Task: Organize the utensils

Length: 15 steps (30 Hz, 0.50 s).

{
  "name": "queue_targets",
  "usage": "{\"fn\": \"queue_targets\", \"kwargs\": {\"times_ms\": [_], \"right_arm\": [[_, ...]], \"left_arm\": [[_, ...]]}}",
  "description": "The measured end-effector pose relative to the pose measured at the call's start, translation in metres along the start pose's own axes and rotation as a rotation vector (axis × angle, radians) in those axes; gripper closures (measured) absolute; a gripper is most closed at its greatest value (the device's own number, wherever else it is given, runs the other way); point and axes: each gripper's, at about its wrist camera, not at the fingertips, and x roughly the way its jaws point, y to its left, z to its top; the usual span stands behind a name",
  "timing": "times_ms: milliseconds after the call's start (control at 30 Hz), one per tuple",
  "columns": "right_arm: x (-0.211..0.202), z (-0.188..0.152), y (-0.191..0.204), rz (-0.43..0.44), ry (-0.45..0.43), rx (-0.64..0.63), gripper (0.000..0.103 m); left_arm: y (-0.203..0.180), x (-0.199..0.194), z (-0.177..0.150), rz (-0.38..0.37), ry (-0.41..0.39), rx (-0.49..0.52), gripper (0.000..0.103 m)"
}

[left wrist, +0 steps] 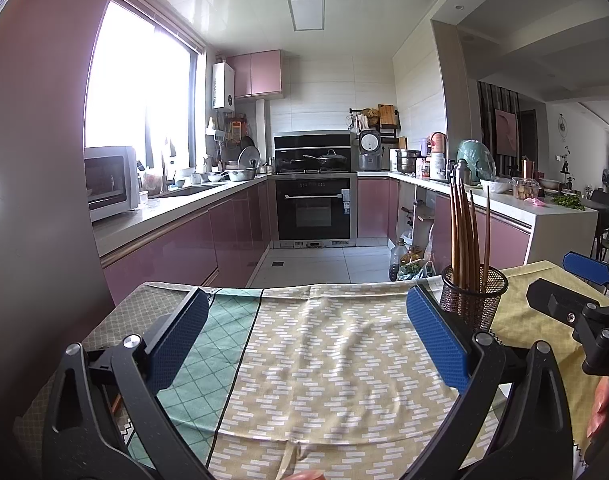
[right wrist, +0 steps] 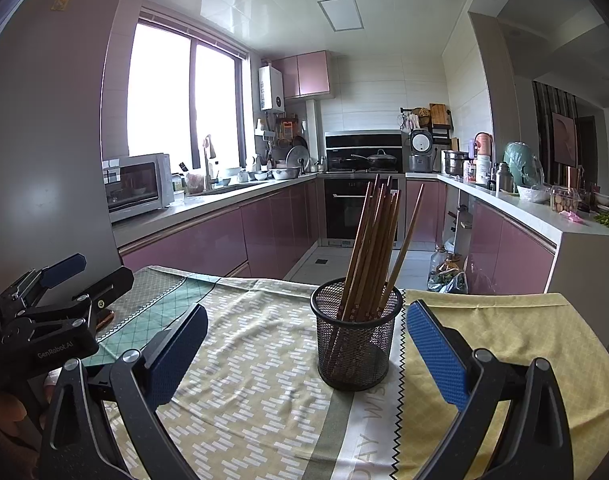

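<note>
On the tablecloth [right wrist: 264, 360], one mesh holder [right wrist: 354, 344] holds several chopsticks [right wrist: 374, 240].

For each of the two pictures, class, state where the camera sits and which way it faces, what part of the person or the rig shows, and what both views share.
Left wrist: sits on the left gripper, looking forward over the tablecloth into the kitchen; its open blue fingers frame the view, the right gripper and a hand at the right edge.
Right wrist: sits on the right gripper, facing the mesh cup of chopsticks; the left gripper shows at left.
Shared: cup, chopsticks, tablecloth, oven, kitchen.
</note>
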Motion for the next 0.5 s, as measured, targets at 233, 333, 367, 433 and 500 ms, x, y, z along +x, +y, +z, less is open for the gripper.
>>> {"fn": "queue_targets", "kwargs": {"times_ms": [233, 333, 367, 433, 500], "right_arm": [[0.0, -0.0001, -0.0013, 0.0, 0.001, 0.001, 0.006], [0.0002, -0.0004, -0.0008, 0.0, 0.0, 0.002, 0.007], [0.0007, -0.0004, -0.001, -0.001, 0.001, 0.001, 0.007], [0.0006, -0.0004, -0.0012, 0.001, 0.0, 0.004, 0.007], [0.0008, -0.0004, -0.0003, 0.001, 0.0, 0.003, 0.006]], "left_arm": [[0.0007, 0.0002, -0.0001, 0.003, -0.001, 0.0, 0.005], [0.0009, 0.0001, -0.0002, 0.004, -0.002, 0.001, 0.005], [0.0012, 0.0002, -0.0005, 0.005, -0.001, 0.002, 0.005], [0.0013, 0.0005, -0.0003, 0.005, 0.0, 0.002, 0.005], [0.0012, 0.0007, 0.0, 0.006, 0.0, 0.003, 0.005]]}}
